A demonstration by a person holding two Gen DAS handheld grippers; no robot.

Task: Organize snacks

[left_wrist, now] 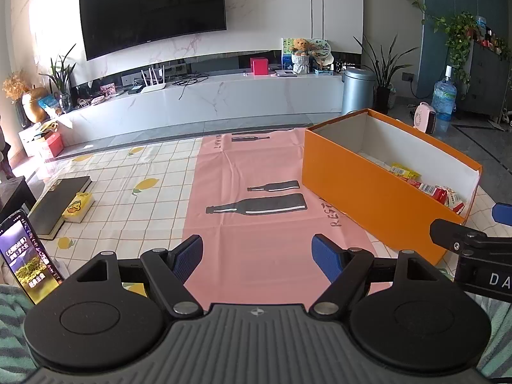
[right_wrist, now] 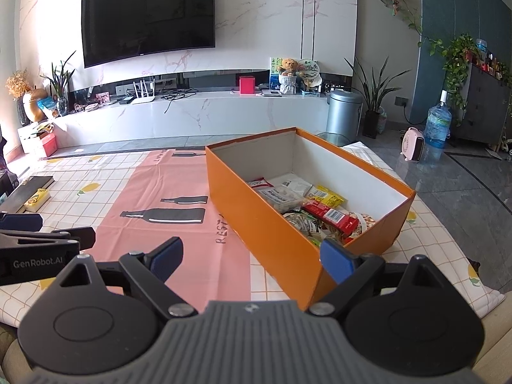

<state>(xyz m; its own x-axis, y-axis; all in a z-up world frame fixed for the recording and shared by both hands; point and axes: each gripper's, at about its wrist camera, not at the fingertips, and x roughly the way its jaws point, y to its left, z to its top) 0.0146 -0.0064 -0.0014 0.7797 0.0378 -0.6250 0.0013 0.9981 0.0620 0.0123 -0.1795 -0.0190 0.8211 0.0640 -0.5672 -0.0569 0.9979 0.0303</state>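
An orange box (right_wrist: 275, 240) with a white inside stands on the table, holding several snack packets (right_wrist: 323, 212), among them a red bar and a yellow pack. From the left wrist view the same orange box (left_wrist: 361, 198) lies to the right, its packets (left_wrist: 428, 188) just showing. My right gripper (right_wrist: 252, 256) is open in front of the box's near corner, nothing between its blue pads. My left gripper (left_wrist: 257, 254) is open above the pink cloth (left_wrist: 256, 224), empty. Each gripper shows at the edge of the other's view.
A dark book (left_wrist: 59, 201) with a small yellow pack (left_wrist: 78, 206) beside it lies at the table's left. A phone (left_wrist: 27, 256) with a lit screen stands at the near left. Beyond the table are a TV cabinet (left_wrist: 204, 102), a bin (left_wrist: 356, 91) and a water bottle (left_wrist: 443, 102).
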